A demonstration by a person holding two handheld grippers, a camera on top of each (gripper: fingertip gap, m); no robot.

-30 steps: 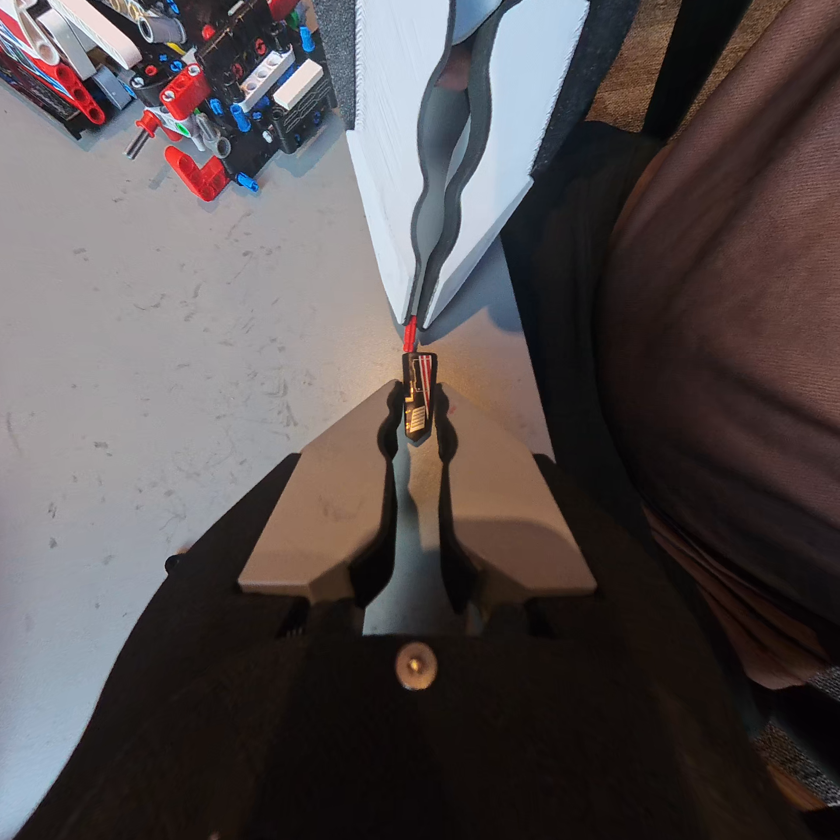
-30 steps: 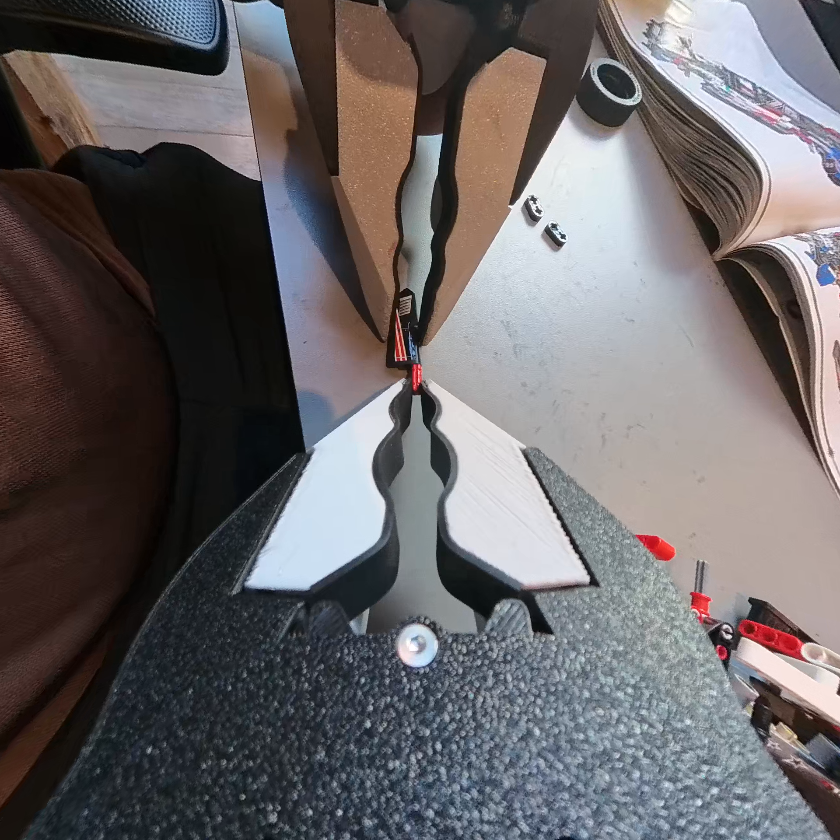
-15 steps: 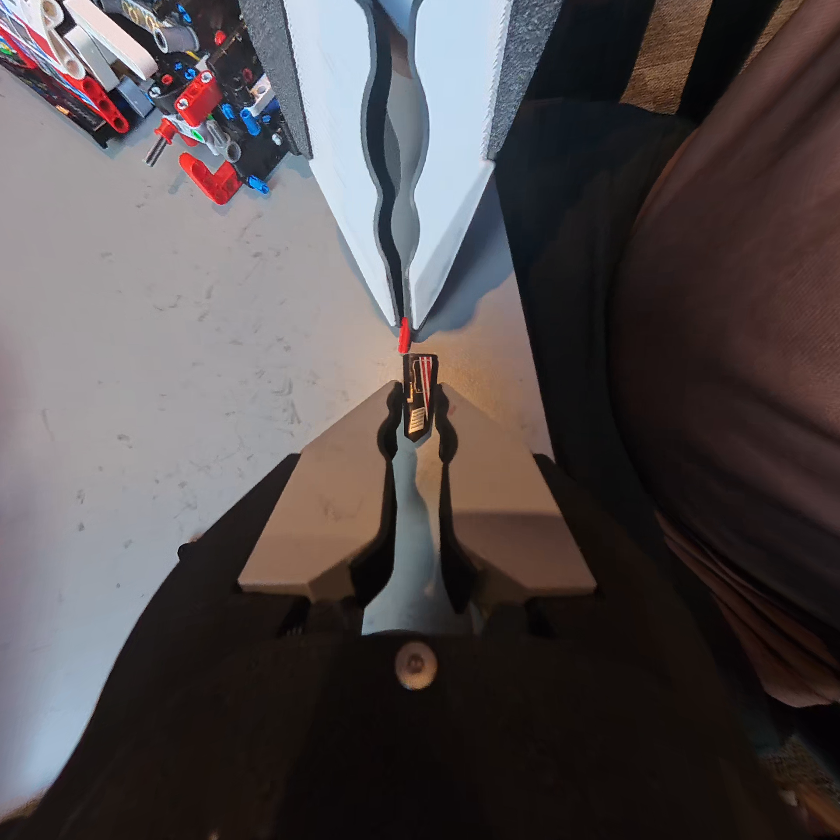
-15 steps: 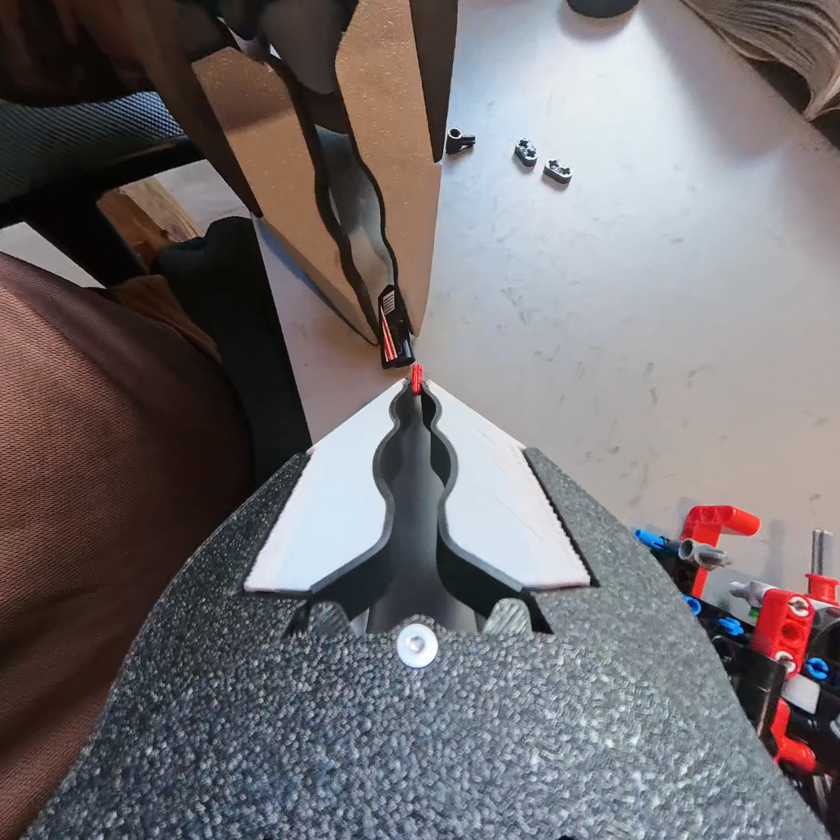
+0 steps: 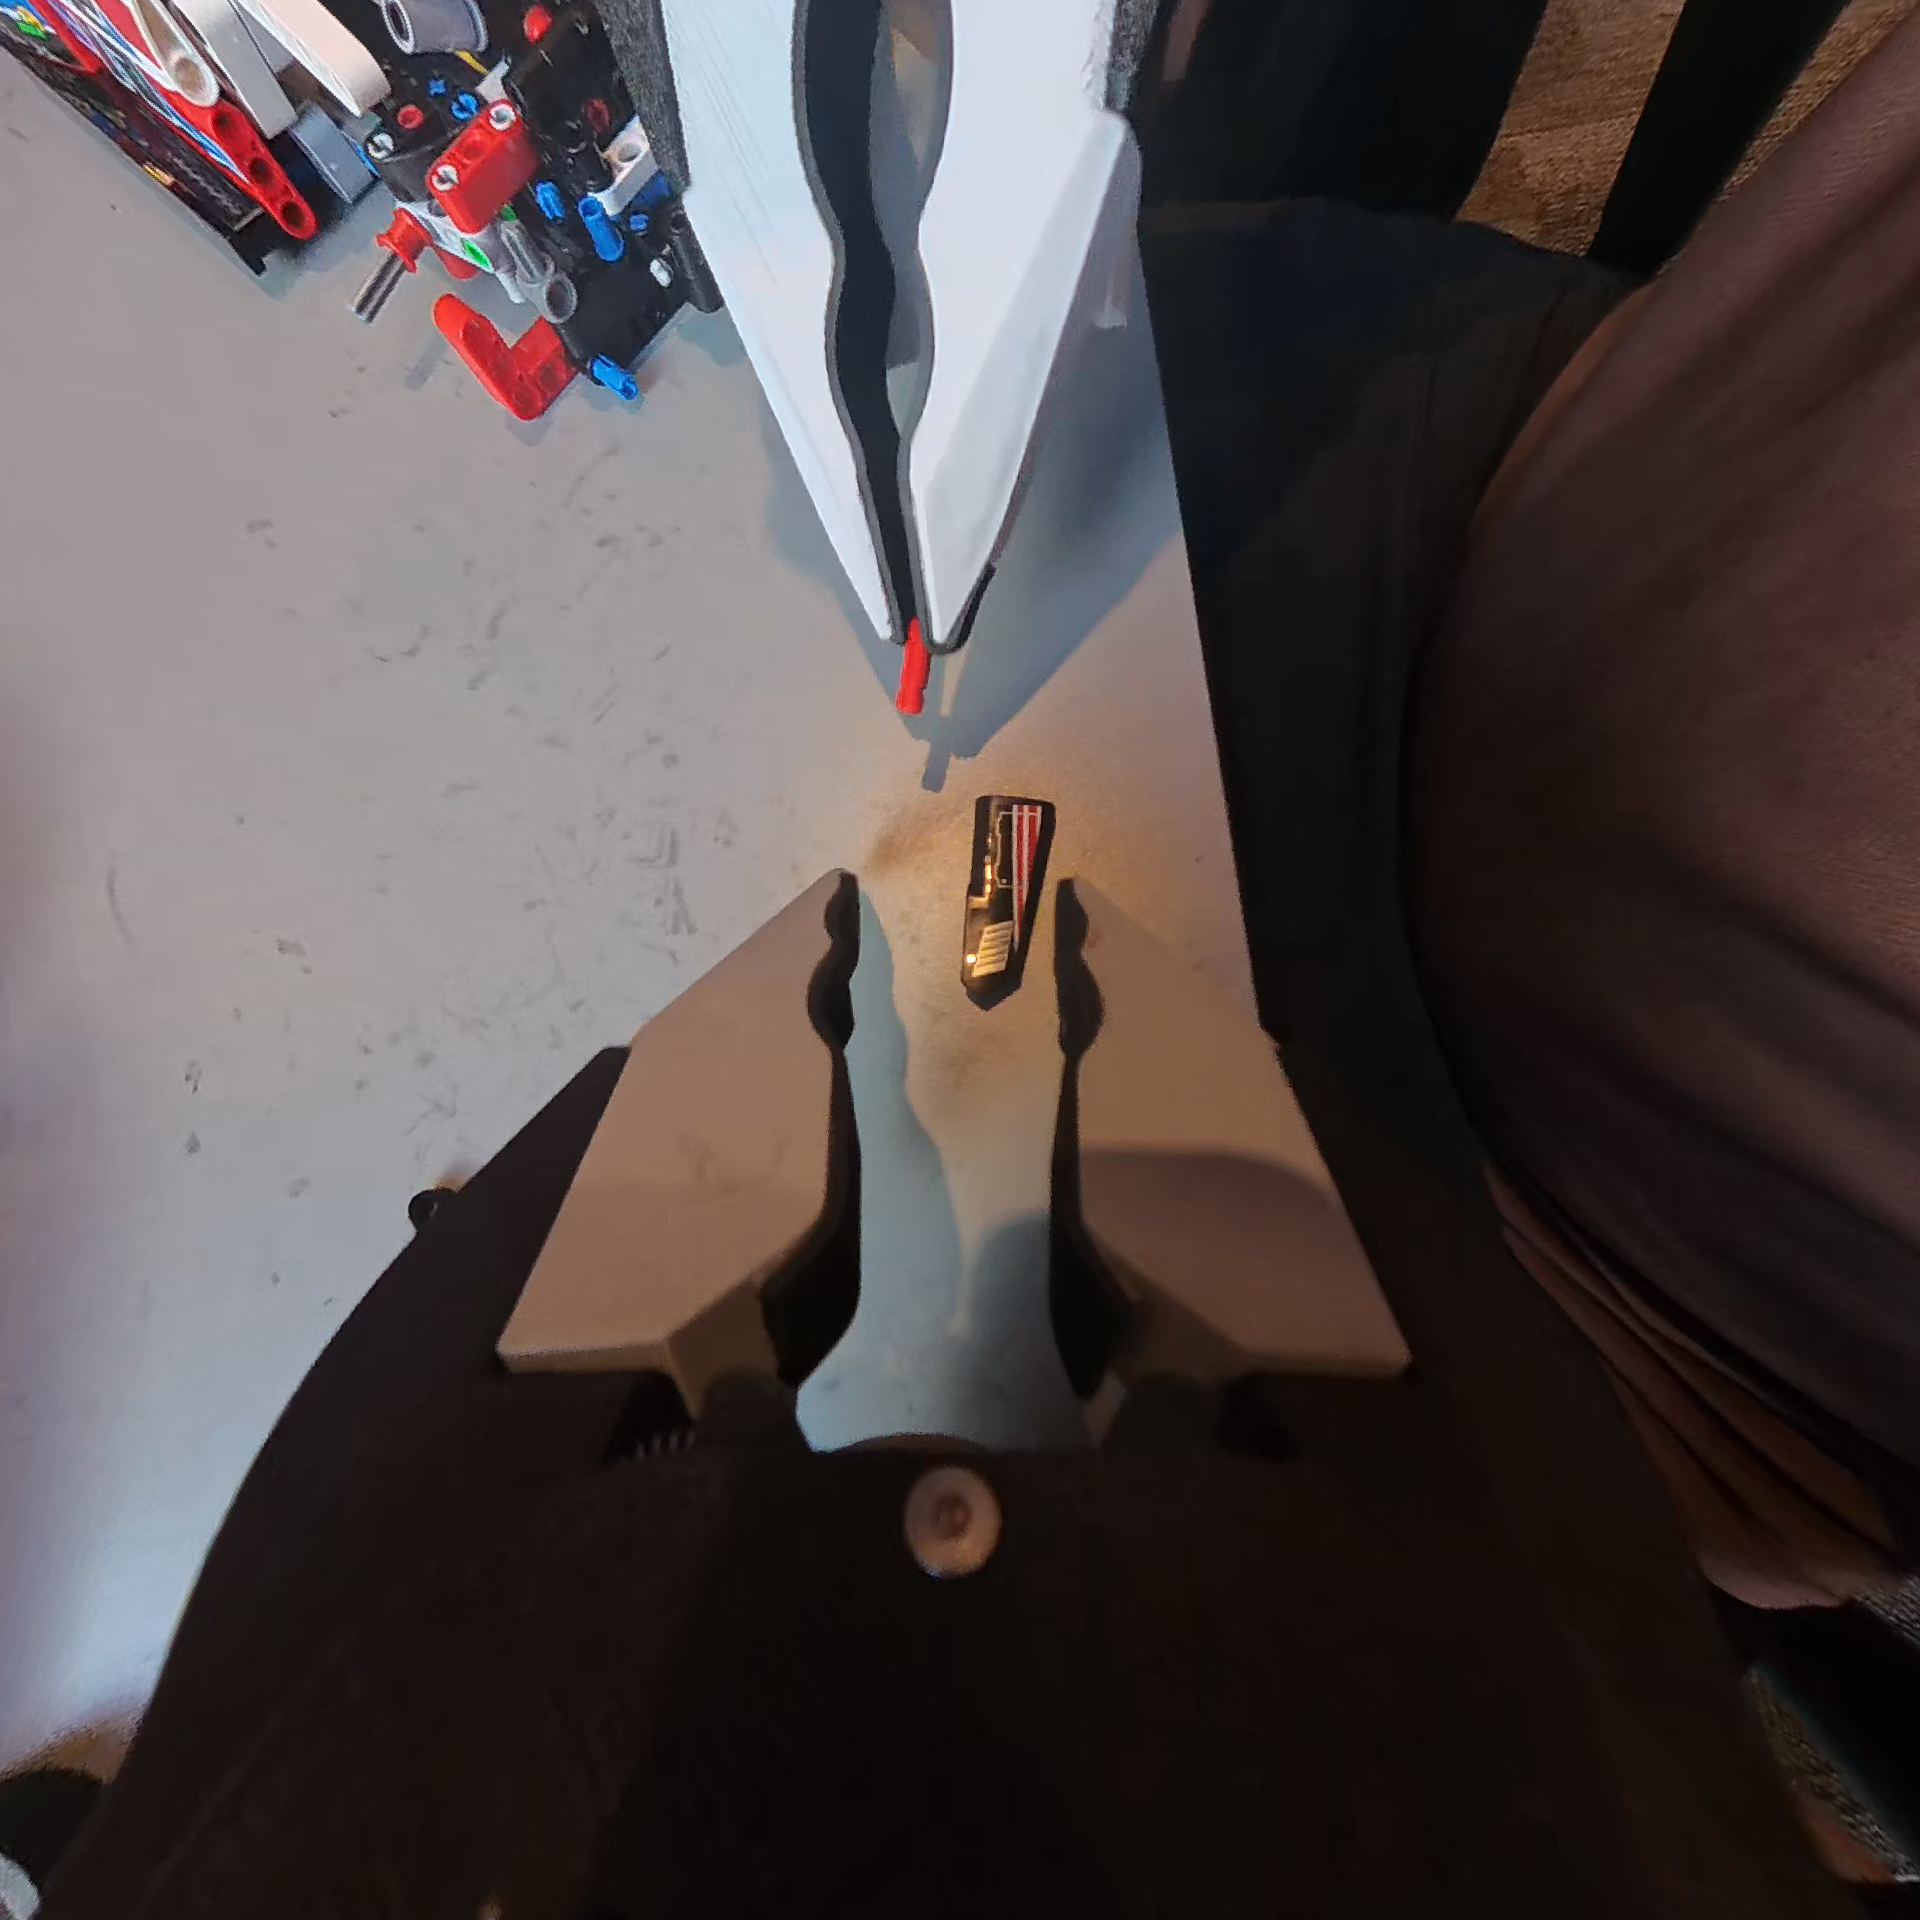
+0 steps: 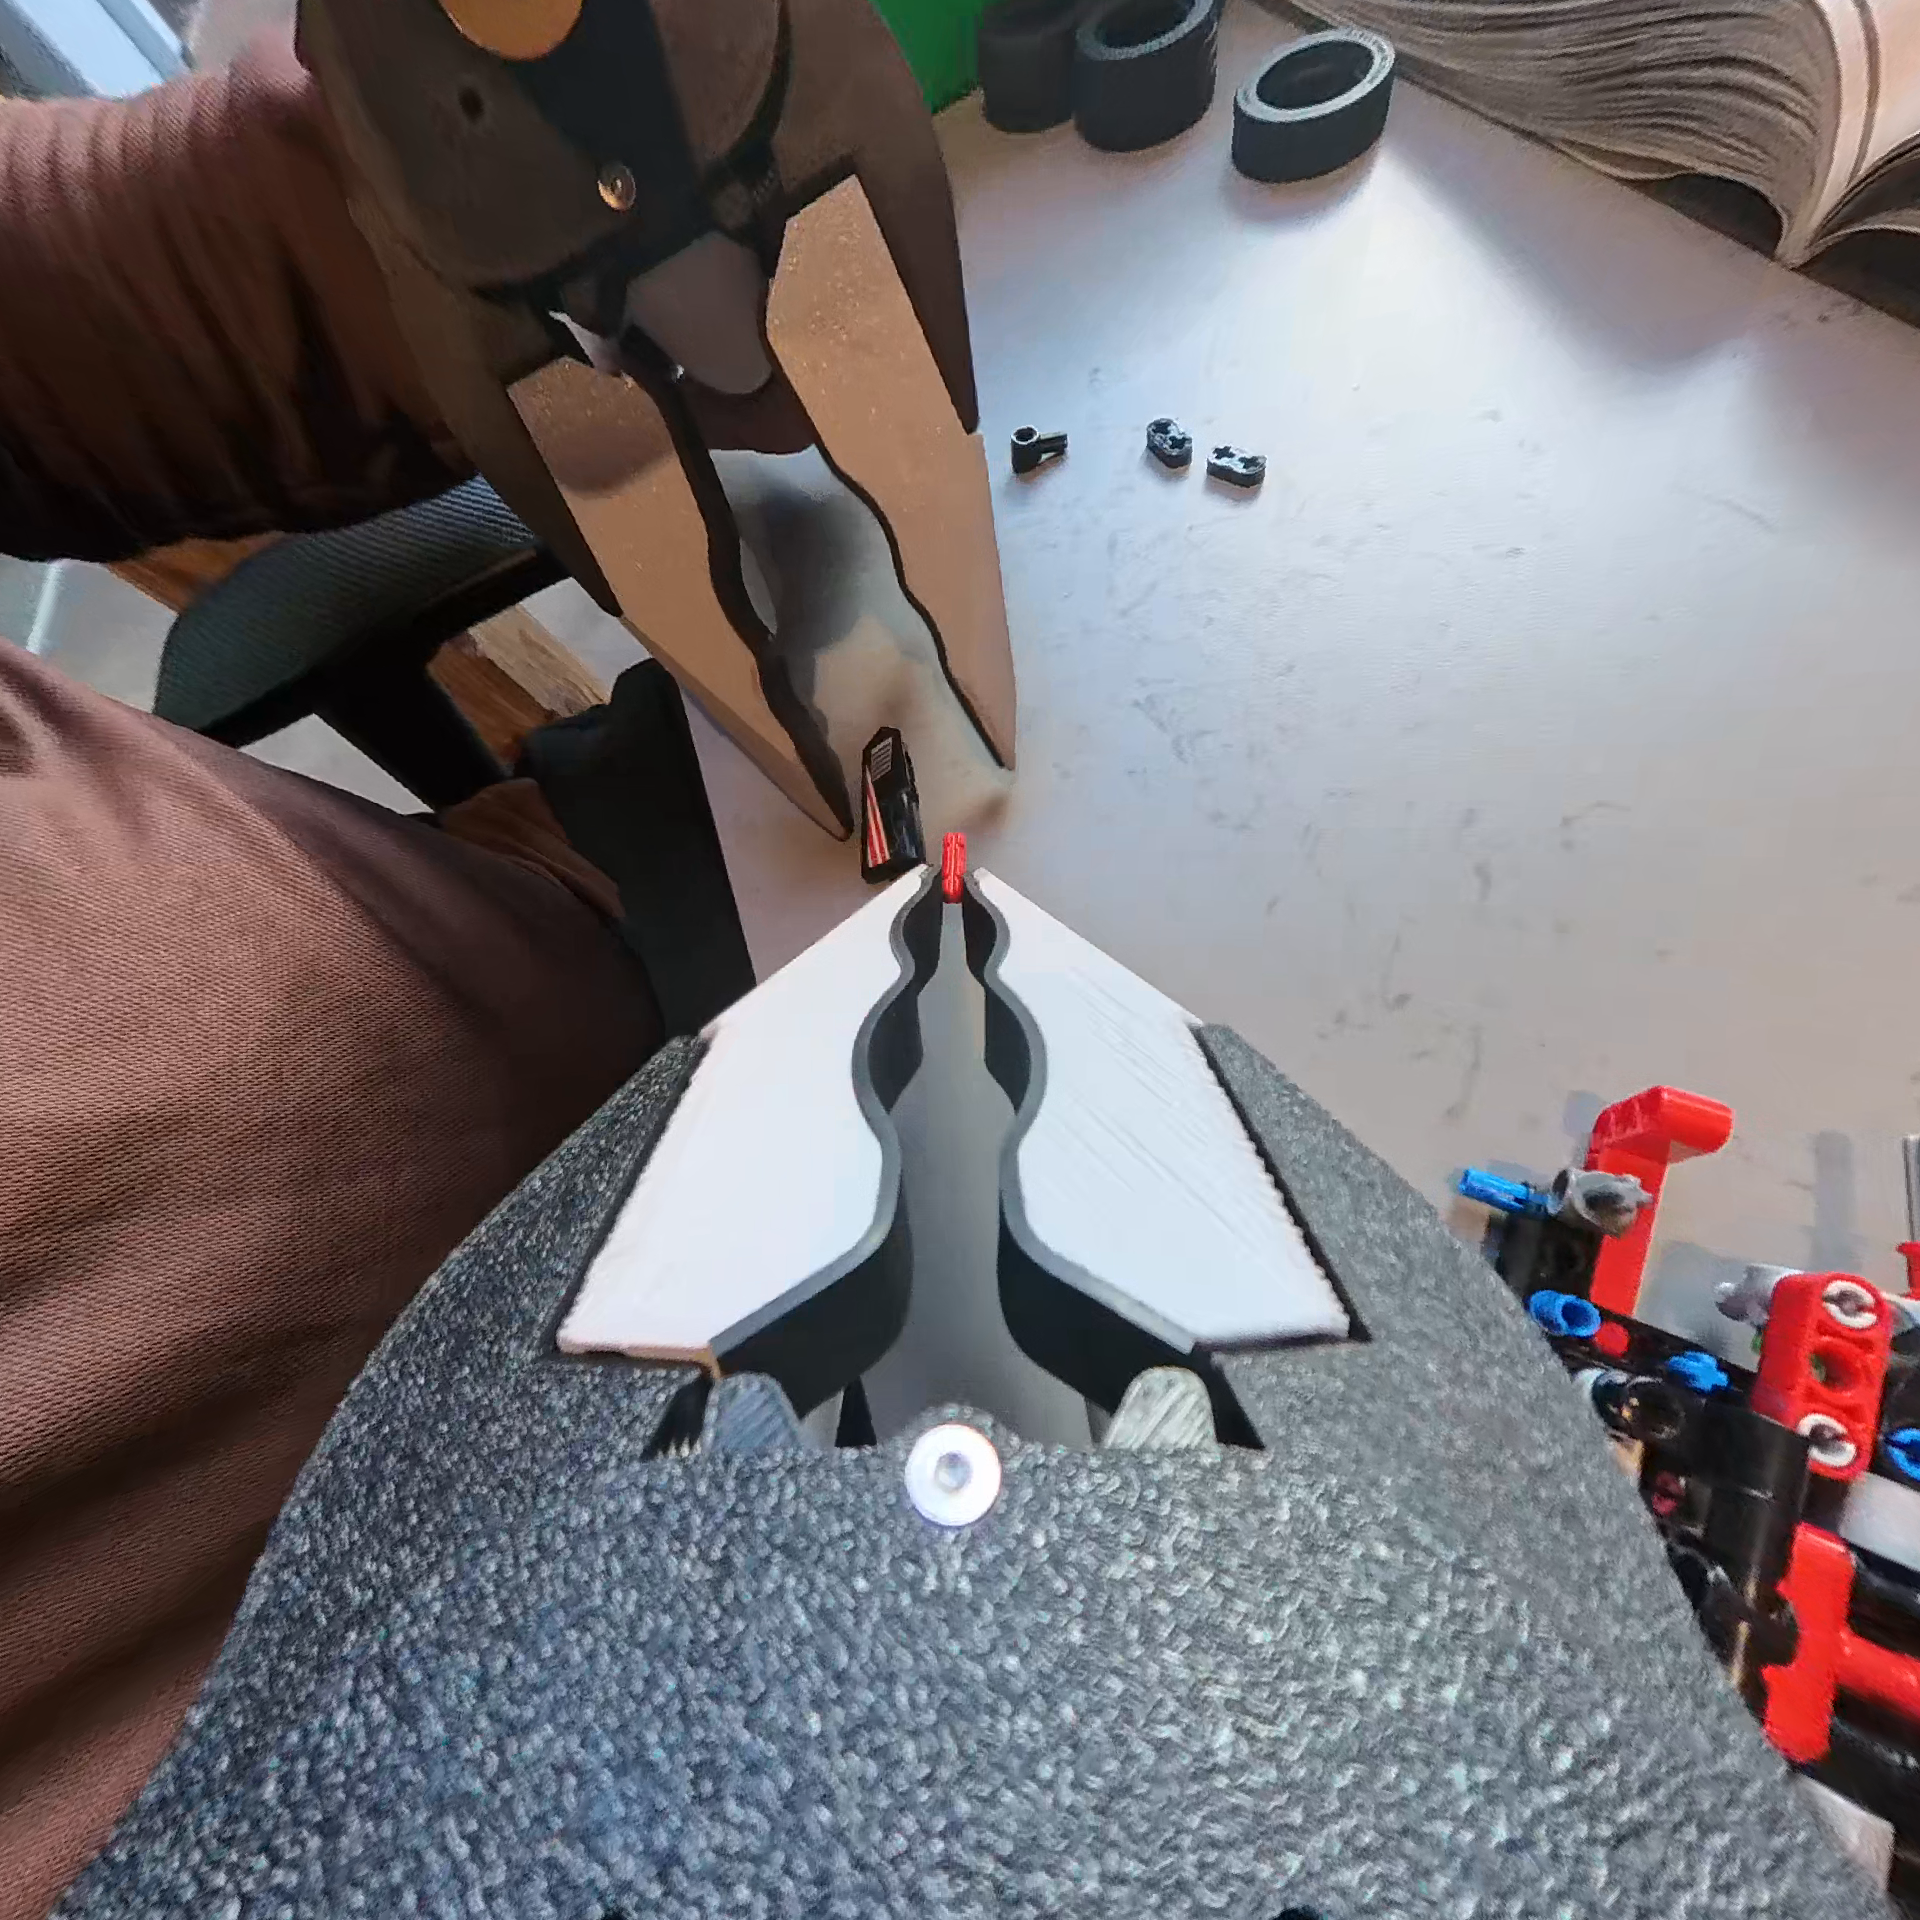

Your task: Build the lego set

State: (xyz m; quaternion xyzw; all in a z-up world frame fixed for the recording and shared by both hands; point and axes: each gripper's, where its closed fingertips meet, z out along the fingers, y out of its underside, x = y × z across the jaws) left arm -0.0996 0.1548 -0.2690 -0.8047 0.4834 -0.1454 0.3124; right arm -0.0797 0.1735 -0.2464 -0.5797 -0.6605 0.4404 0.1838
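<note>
Your left tool (image 5: 956, 894) has spread and dropped the black piece (image 5: 1006, 899) on the bench (image 5: 312, 727); your right tool (image 6: 951, 883) pinches the red pin (image 6: 952, 860), not yet joined.

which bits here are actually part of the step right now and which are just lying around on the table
In use:
- red pin, shut in the right claw
- black stickered panel, lying on the table between the fingers of the open left claw

Lying about:
- part-built model
- three small black connectors
- black tyres
- open instruction book
</note>
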